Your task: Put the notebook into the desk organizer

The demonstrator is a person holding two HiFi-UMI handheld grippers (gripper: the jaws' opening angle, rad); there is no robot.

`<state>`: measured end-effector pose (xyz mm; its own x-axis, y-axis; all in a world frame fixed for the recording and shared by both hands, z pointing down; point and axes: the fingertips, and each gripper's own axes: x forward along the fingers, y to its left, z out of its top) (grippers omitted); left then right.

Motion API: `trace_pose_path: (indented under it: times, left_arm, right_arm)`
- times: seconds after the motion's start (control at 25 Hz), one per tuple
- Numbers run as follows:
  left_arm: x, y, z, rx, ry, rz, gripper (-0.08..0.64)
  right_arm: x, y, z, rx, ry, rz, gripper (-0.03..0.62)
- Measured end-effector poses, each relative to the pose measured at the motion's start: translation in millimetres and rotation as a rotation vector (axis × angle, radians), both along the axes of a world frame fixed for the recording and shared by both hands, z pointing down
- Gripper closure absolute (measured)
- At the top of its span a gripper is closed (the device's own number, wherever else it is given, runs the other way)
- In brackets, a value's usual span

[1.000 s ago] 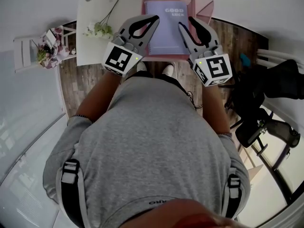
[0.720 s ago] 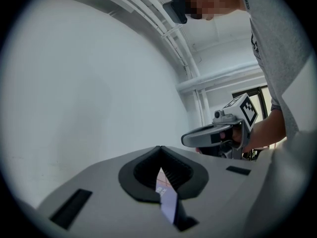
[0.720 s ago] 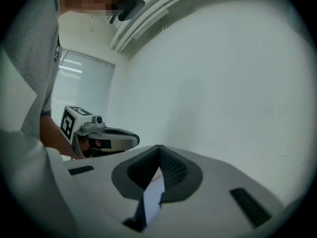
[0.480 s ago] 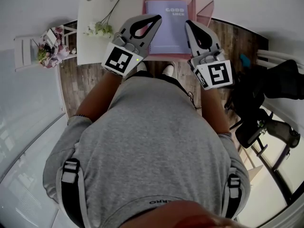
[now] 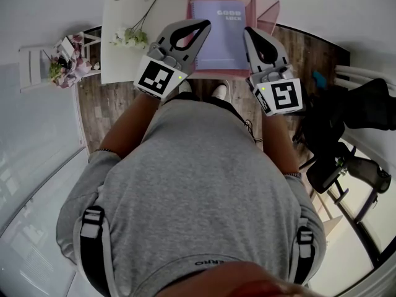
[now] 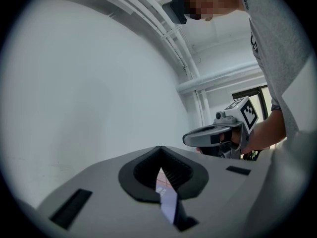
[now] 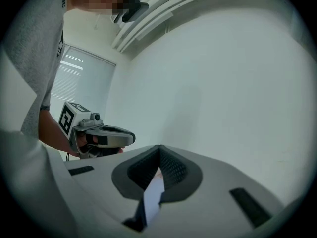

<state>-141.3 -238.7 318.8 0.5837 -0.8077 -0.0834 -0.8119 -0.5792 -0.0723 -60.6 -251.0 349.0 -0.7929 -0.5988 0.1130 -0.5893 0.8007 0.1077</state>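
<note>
Notebook [image 5: 221, 36], cover reading "GOOD LUCK", top centre, edges hidden behind left gripper [image 5: 206, 22] and right gripper [image 5: 246, 31], both with fingers [image 6: 99, 182] pressed together, empty.

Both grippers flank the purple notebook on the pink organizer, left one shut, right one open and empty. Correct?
Not quite: the right gripper is shut too, jaw tips meeting with nothing between them, as the right gripper view shows. The left gripper is shut, and both flank the purple notebook on the pink organizer.
</note>
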Motion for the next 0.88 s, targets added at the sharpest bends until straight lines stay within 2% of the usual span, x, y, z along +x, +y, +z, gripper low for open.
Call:
trace_pose_path:
  times: [0.88]
  left_arm:
    - [-2.1,-5.3,7.8,-0.018,-0.006,0.0,0.541]
  right_arm:
    - [-1.3,-3.2,1.3,0.001,-0.005,-0.005,0.586]
